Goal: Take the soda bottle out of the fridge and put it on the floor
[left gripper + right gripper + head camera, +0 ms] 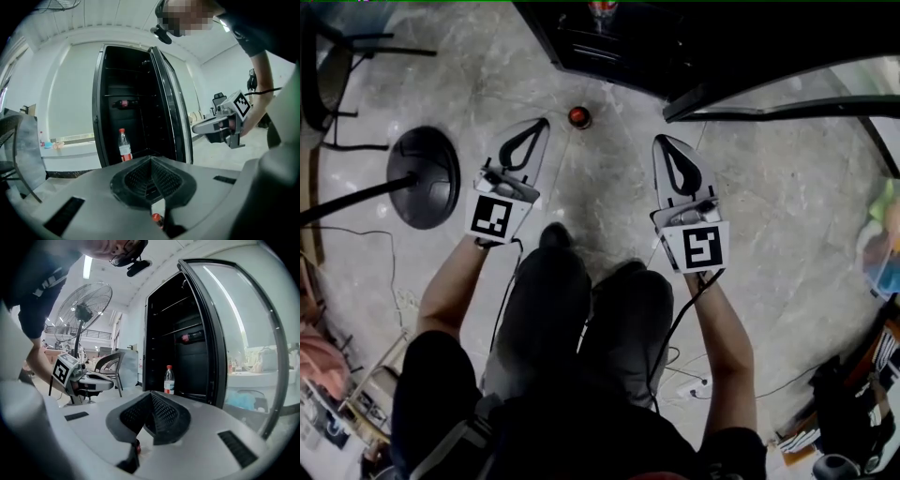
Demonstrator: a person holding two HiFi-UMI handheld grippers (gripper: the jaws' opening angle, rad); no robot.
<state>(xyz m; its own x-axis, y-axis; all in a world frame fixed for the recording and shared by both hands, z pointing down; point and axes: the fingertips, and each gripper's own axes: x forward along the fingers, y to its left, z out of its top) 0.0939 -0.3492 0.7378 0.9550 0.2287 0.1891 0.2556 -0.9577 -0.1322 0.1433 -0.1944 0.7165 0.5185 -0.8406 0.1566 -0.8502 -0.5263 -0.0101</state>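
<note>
The bottle (pixel 578 115) stands upright on the floor (pixel 600 187), cap up, just outside the open fridge (pixel 619 47). The left gripper (pixel 541 125) and right gripper (pixel 662 142) each have jaws clenched on nothing. In the head view the bottle lies at 2 o'clock from the left tips and 10 o'clock from the right, nearer the left. A second bottle (pixel 124 103) lies on a fridge shelf. The task looks done.

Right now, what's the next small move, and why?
Probably take the right gripper to the open fridge door and push it shut: the soda bottle already stands on the floor outside the fridge, and the left gripper and right one are both shut and empty.
</note>
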